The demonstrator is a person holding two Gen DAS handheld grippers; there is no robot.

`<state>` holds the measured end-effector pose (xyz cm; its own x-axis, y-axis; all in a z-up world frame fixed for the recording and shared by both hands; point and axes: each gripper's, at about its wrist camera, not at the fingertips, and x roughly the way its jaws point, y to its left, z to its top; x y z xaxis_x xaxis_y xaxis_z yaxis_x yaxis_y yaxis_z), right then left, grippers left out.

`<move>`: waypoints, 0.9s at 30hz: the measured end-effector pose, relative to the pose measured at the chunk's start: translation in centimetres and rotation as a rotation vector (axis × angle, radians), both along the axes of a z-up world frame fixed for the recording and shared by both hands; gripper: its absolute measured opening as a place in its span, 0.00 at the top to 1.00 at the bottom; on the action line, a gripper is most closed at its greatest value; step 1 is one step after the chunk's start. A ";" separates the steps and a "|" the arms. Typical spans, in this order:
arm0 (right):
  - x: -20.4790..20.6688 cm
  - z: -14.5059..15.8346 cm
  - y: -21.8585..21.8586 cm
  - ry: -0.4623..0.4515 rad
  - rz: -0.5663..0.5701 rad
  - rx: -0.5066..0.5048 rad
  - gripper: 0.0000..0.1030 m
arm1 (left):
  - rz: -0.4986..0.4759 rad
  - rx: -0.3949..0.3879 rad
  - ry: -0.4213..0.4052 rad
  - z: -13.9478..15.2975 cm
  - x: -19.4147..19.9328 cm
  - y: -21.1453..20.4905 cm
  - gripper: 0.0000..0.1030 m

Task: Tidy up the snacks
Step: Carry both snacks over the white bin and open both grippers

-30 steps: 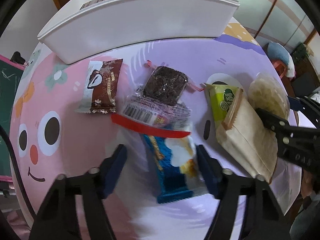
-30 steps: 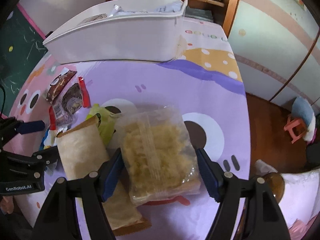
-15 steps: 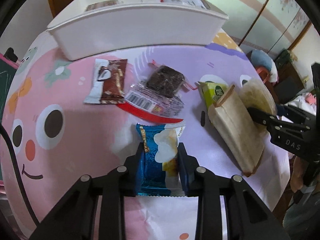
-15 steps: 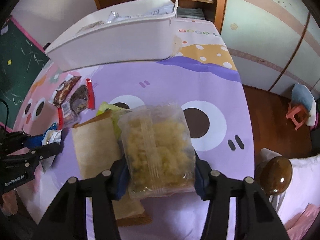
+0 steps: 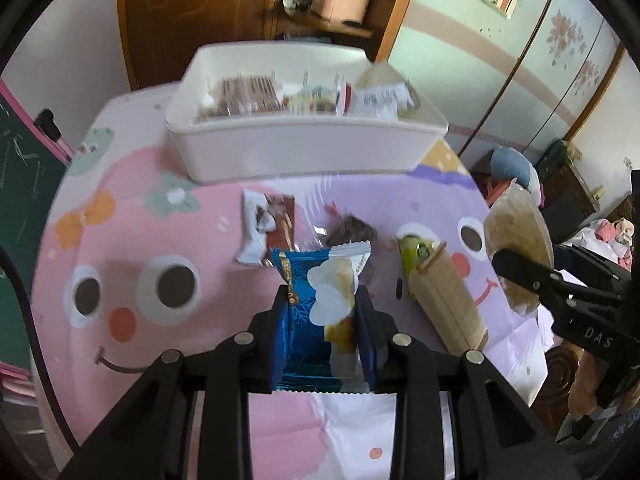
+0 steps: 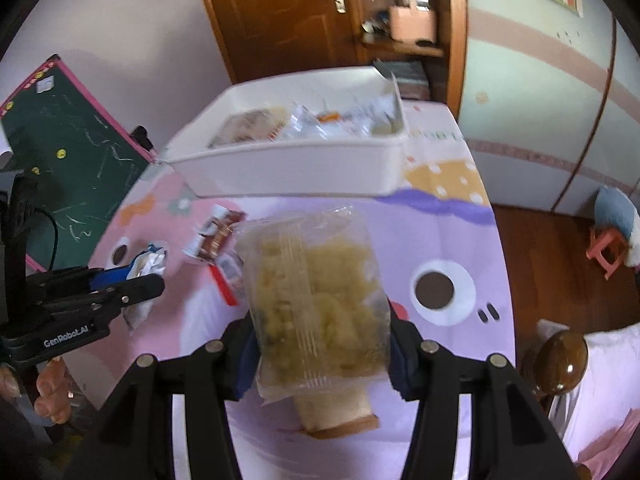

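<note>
My left gripper (image 5: 322, 312) is shut on a blue snack packet (image 5: 316, 308) and holds it above the cartoon tablecloth. My right gripper (image 6: 320, 332) is shut on a clear bag of yellow snack (image 6: 316, 292), lifted off the table; that bag also shows in the left wrist view (image 5: 518, 240). A white bin (image 5: 304, 148) with several packets inside stands at the back, also seen in the right wrist view (image 6: 296, 168). On the cloth lie a brown-and-white packet (image 5: 270, 230), a dark cake in clear wrap (image 5: 352, 232), a green packet (image 5: 416, 252) and a tan paper bag (image 5: 444, 304).
A green chalkboard (image 6: 68, 152) leans at the table's left. A wooden door and shelf stand behind the bin. The table's right edge drops to a wood floor with a pink stool (image 6: 608, 252). A brown round knob (image 6: 560, 360) is near the right edge.
Both grippers closed on their packets and lifted them off the table. The views rose, so the bin's inside now shows.
</note>
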<state>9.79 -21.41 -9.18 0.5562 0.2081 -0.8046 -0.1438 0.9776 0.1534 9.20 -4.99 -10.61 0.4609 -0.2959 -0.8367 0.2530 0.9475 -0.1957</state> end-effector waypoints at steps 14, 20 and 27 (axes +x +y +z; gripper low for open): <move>4.4 10.1 3.5 -0.175 0.009 -0.071 0.49 | 0.034 0.111 -0.225 12.3 6.7 2.9 0.72; 7.6 15.9 3.9 -0.261 -0.006 -0.079 0.49 | 0.041 0.178 -0.312 17.5 10.0 3.7 0.72; 12.9 21.4 3.2 -0.332 -0.066 -0.066 0.49 | 0.024 0.218 -0.363 22.3 14.9 2.8 0.72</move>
